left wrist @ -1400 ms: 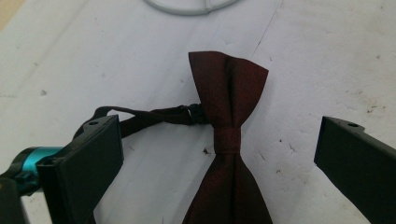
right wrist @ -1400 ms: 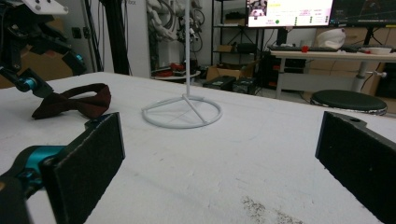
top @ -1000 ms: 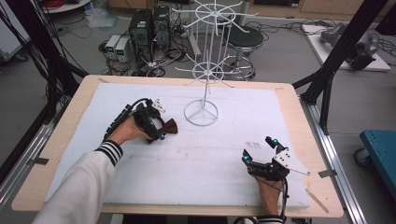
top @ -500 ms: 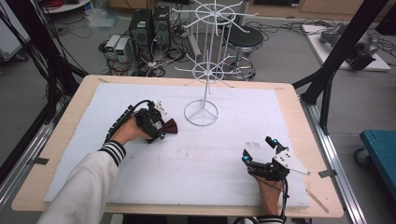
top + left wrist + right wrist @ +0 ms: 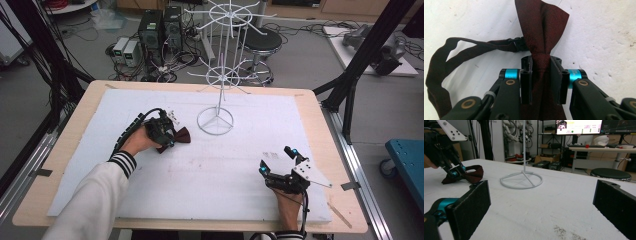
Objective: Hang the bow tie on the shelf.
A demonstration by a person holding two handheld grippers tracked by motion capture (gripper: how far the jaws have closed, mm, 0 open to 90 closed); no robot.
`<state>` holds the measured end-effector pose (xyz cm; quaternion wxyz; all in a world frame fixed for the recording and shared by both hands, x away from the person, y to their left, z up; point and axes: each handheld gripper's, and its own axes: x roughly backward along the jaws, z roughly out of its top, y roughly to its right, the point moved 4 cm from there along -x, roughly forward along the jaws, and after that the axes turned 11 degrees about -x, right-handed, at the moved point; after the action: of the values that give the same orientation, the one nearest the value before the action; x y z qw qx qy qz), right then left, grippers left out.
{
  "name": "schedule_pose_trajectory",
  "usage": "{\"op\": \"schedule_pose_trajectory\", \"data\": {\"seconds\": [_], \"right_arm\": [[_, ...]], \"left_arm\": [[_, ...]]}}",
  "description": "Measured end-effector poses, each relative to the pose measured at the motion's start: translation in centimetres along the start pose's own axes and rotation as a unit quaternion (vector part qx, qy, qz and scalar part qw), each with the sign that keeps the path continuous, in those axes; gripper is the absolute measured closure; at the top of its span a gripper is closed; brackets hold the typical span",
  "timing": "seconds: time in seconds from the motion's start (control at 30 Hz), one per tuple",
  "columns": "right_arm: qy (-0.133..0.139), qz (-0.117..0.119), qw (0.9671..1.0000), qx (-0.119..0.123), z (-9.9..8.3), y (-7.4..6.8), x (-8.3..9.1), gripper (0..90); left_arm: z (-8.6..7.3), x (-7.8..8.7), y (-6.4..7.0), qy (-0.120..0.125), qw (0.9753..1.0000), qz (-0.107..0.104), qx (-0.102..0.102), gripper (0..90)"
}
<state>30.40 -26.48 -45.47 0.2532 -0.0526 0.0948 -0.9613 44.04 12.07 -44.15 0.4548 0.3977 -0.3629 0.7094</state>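
Note:
A dark red bow tie (image 5: 541,32) lies on the white foam mat (image 5: 210,165), left of the white wire rack (image 5: 216,120). My left gripper (image 5: 541,75) is shut on the bow tie's centre knot, and the strap (image 5: 474,47) loops off to the left. In the high view the left gripper (image 5: 167,134) sits at the mat's left middle with the bow tie (image 5: 181,135) poking out toward the rack. My right gripper (image 5: 277,160) rests near the front right, open, nothing between its pads (image 5: 471,205). The right gripper view shows the bow tie (image 5: 474,173) and rack base (image 5: 521,180) ahead.
The wire rack's arms (image 5: 230,15) reach over the table's far edge. Beyond the table are computer boxes (image 5: 160,25), cables and a stool (image 5: 262,40). A black frame post (image 5: 365,55) leans at the right. A bare stretch of mat (image 5: 215,155) lies between the grippers.

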Motion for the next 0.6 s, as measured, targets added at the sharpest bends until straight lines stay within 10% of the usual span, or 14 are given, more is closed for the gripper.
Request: {"op": "schedule_pose_trajectory", "data": {"seconds": [0.6], "right_arm": [[0.000, 0.000, 1.0000, -0.001, 0.0, 0.0, 0.0, 0.5]], "left_arm": [[0.7, 2.8, -0.1, 0.066, 0.9974, 0.015, 0.023, 75.3]]}}
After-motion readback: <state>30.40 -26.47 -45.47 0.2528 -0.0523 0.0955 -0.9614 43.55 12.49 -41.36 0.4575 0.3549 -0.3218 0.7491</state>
